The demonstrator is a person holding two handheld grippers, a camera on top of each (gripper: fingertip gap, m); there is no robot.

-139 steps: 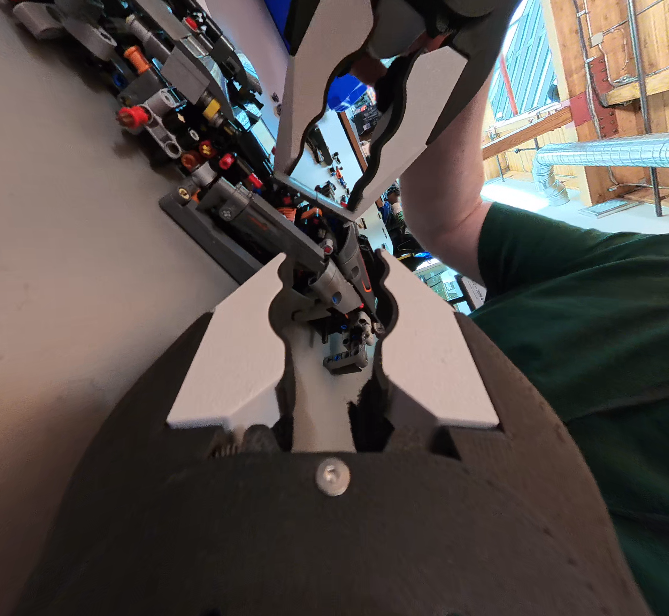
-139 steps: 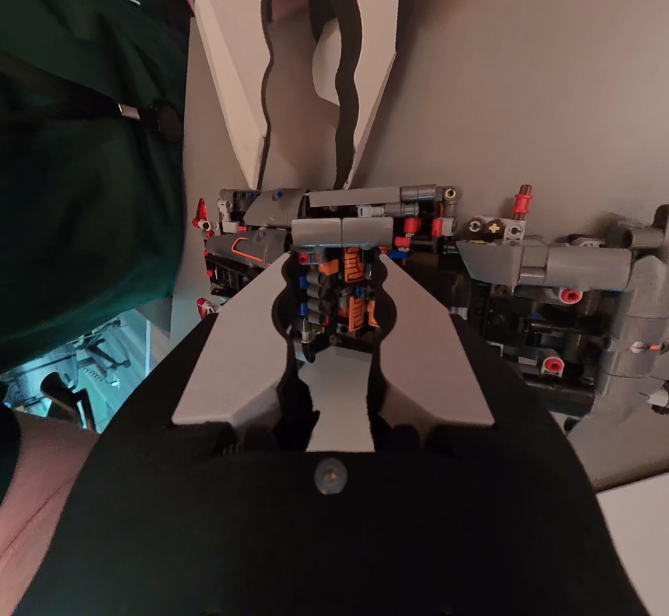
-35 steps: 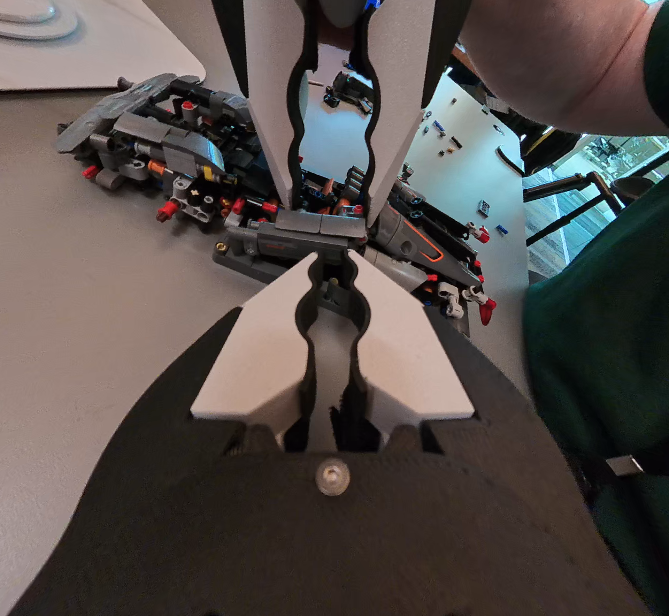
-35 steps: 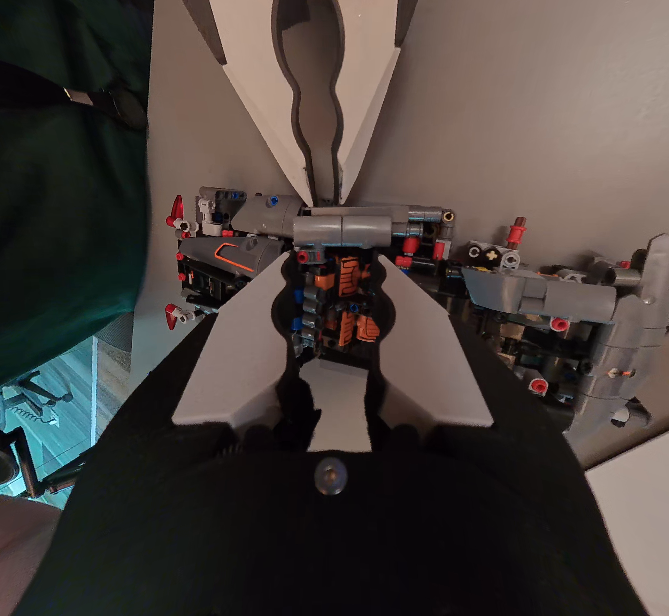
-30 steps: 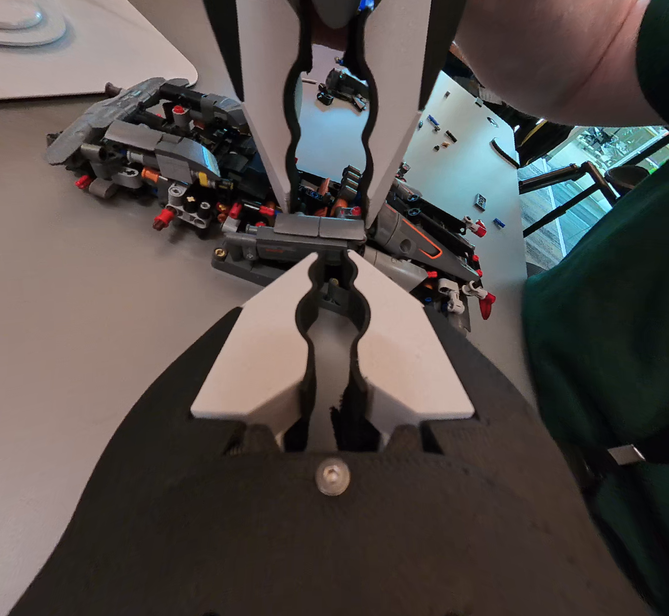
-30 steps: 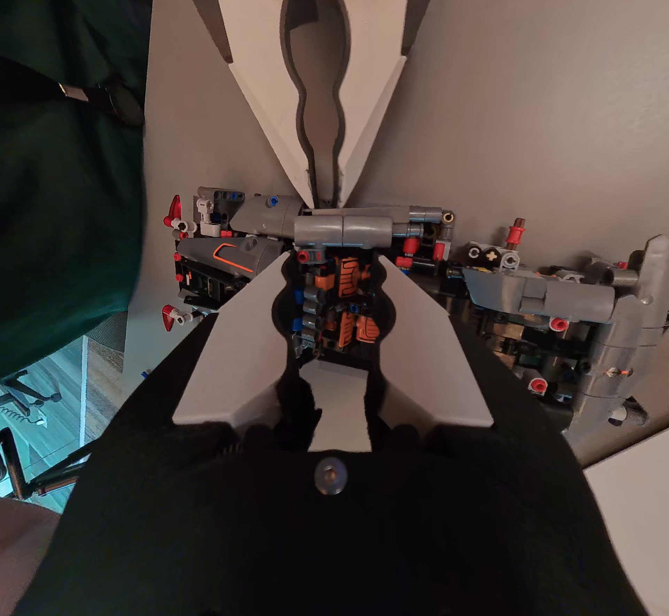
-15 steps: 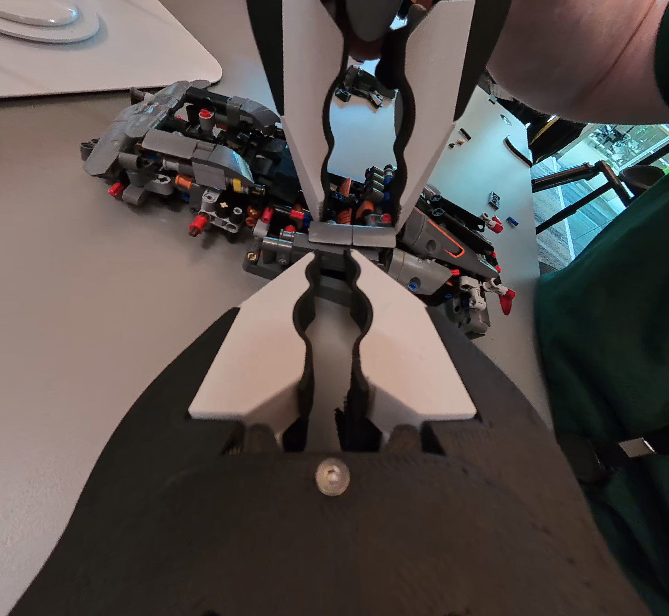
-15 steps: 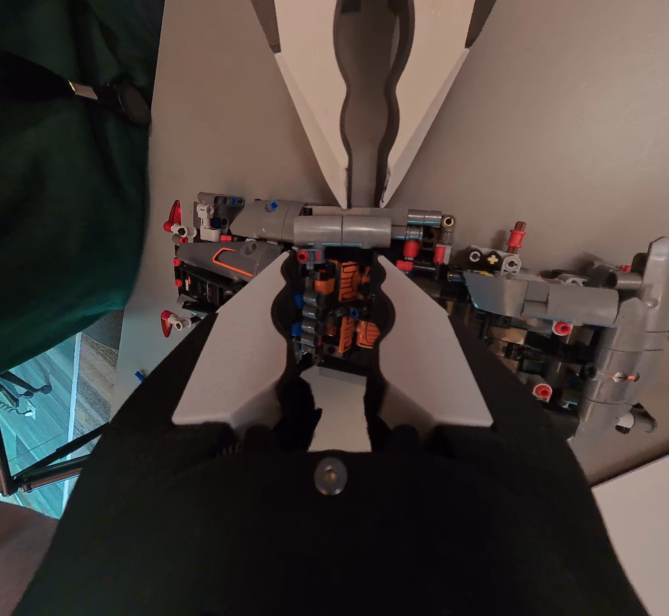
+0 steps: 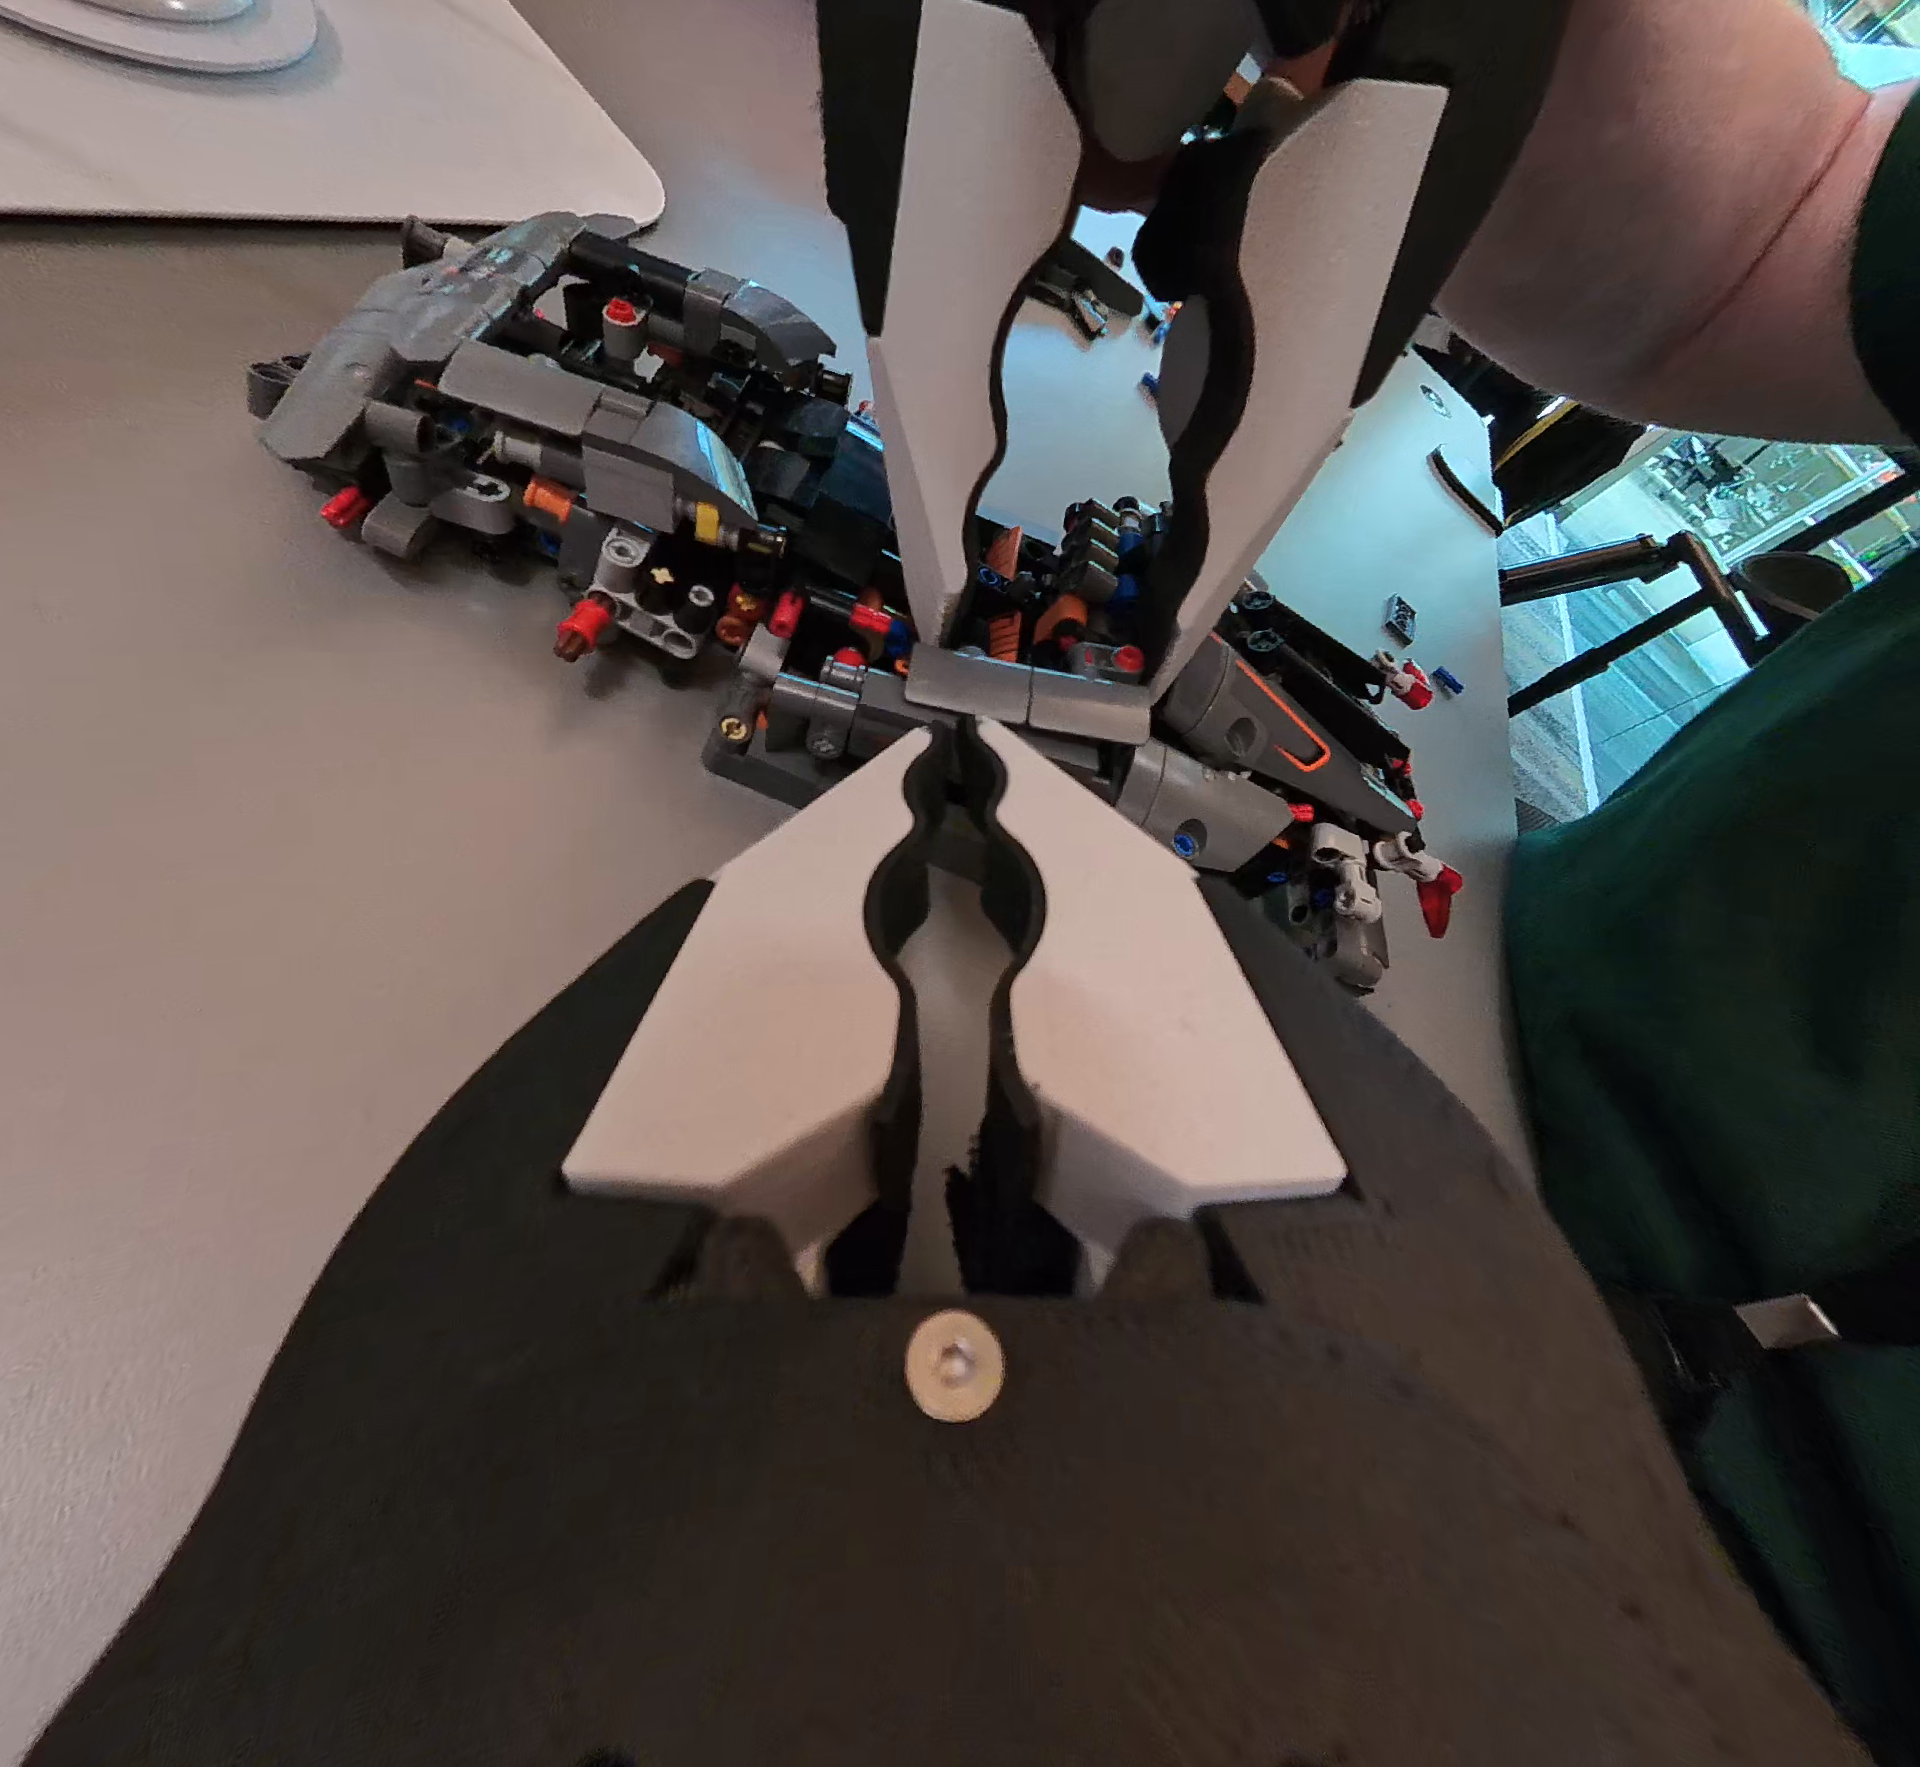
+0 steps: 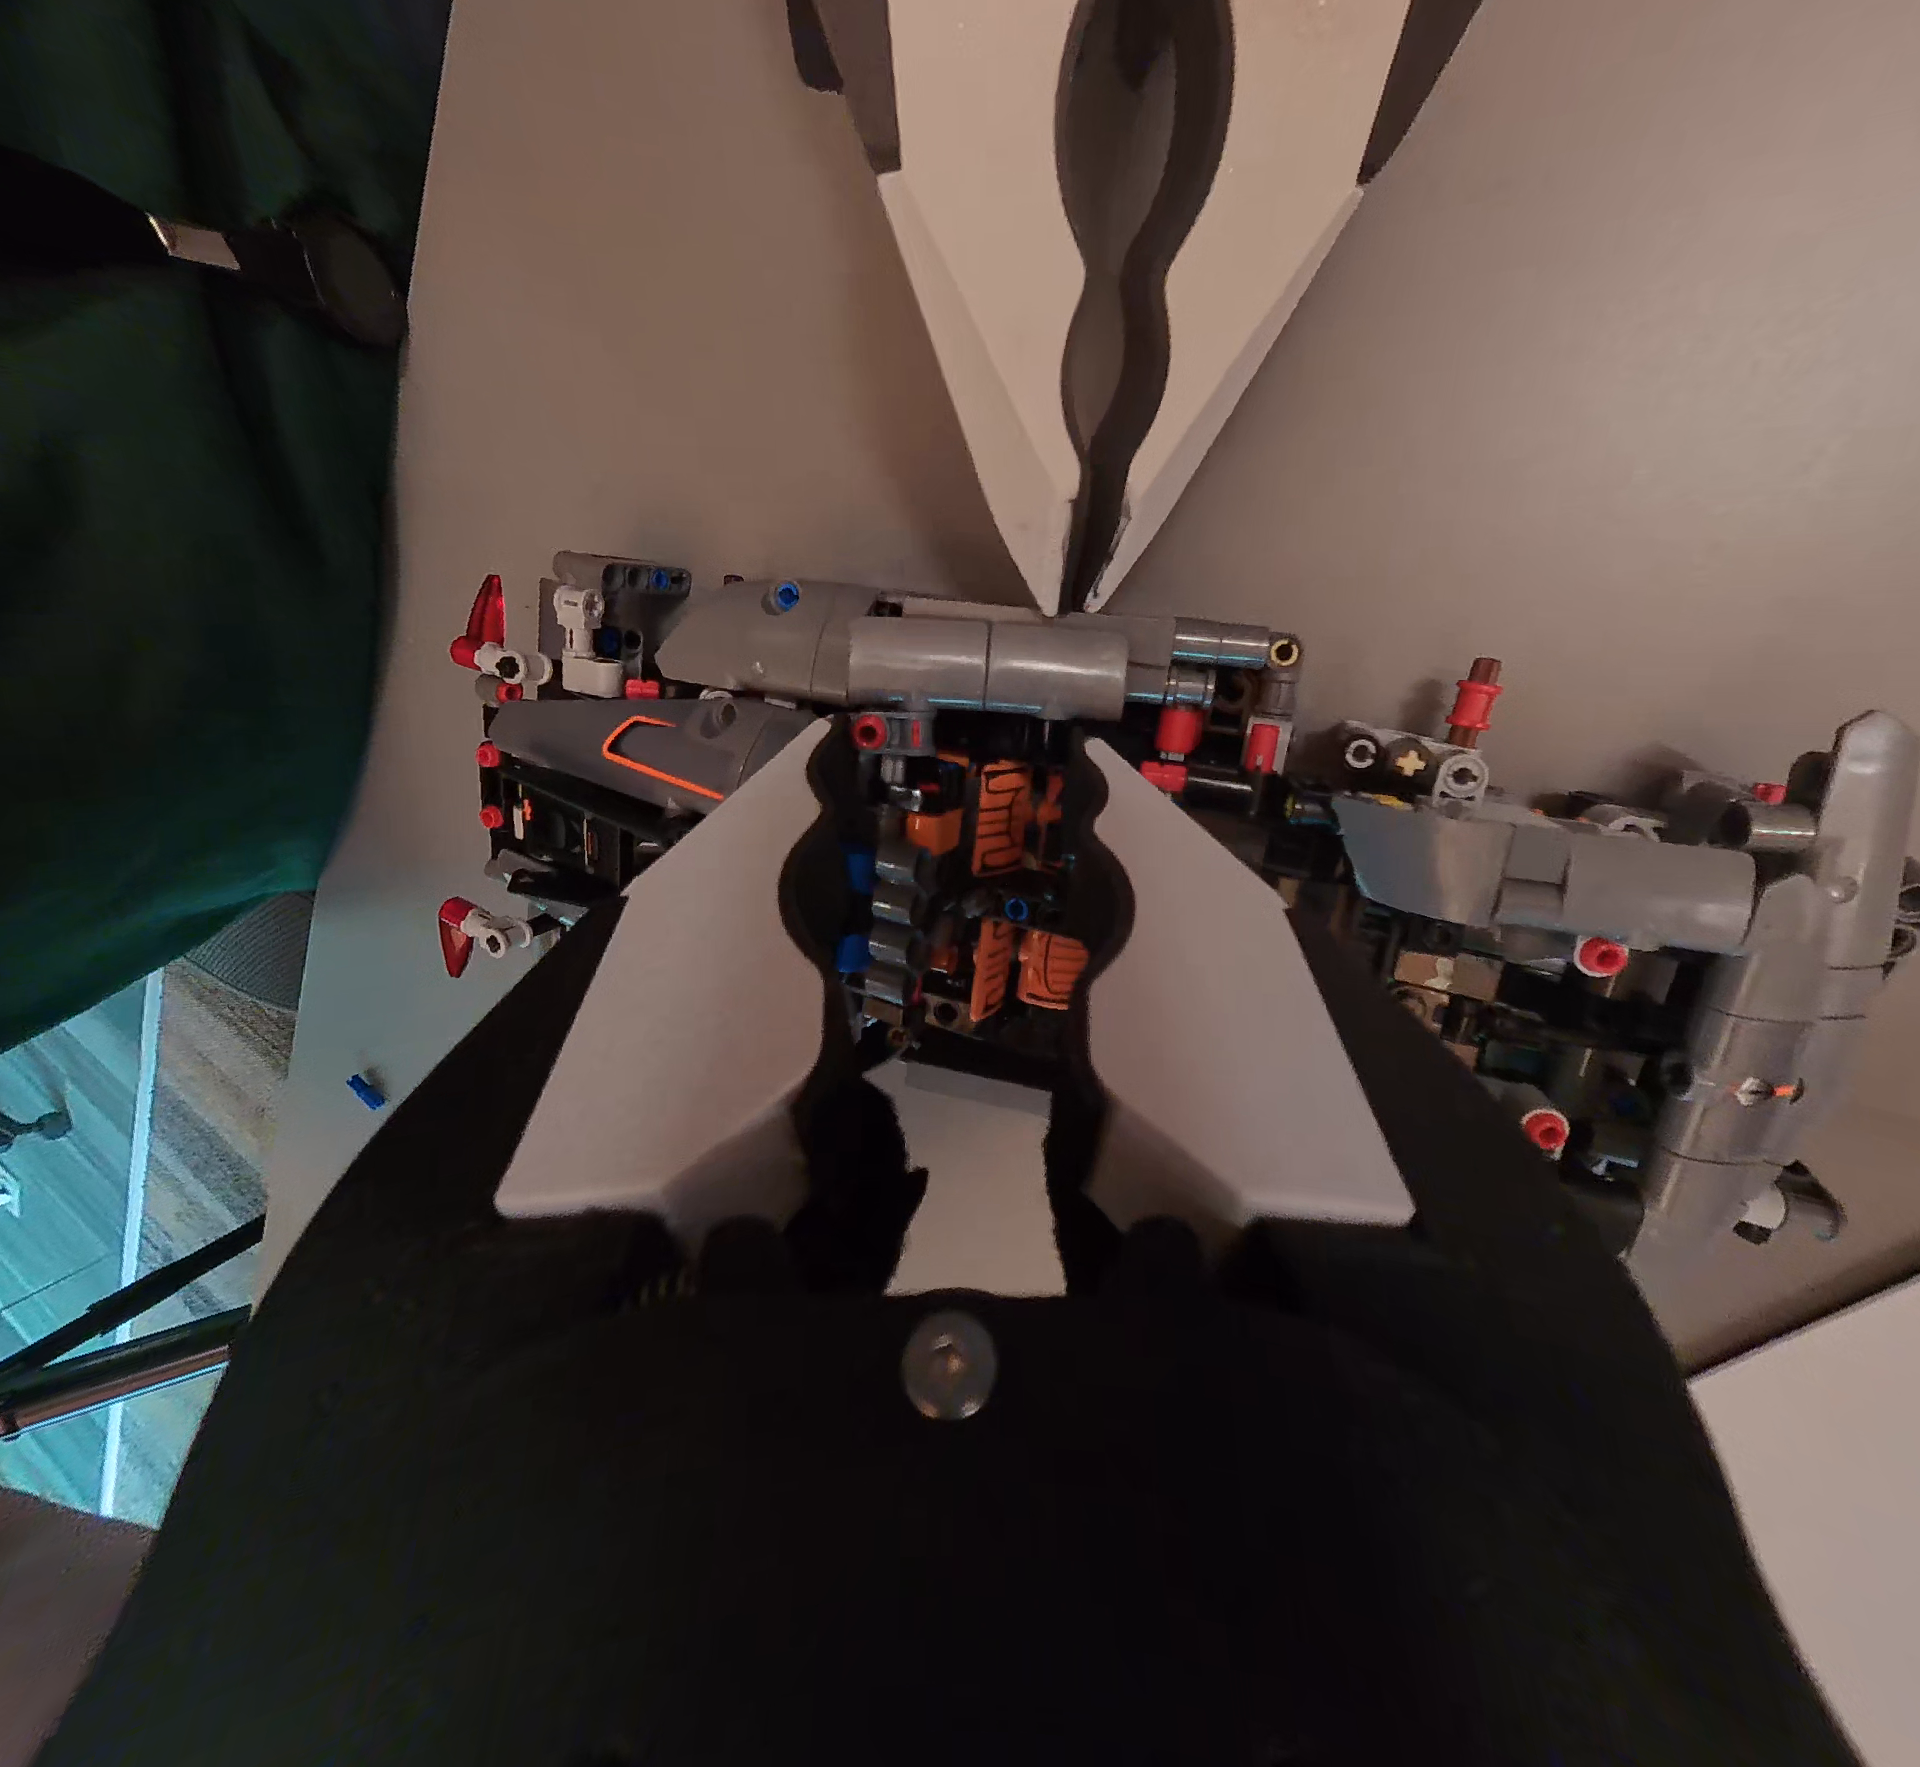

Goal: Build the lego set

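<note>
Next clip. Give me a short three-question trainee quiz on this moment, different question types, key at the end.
1. True or false: the right gripper has its fingers spread over the model's orange parts.
2. Multiple choice: the left gripper's tips sit at A) the red tail pieces, B) the paired grey curved panels, C) the white mat.
3. Fill in: the loose blue piece in the right wrist view lies on the ____, apart from the model.

Key: 1 true; 2 B; 3 table.
</note>
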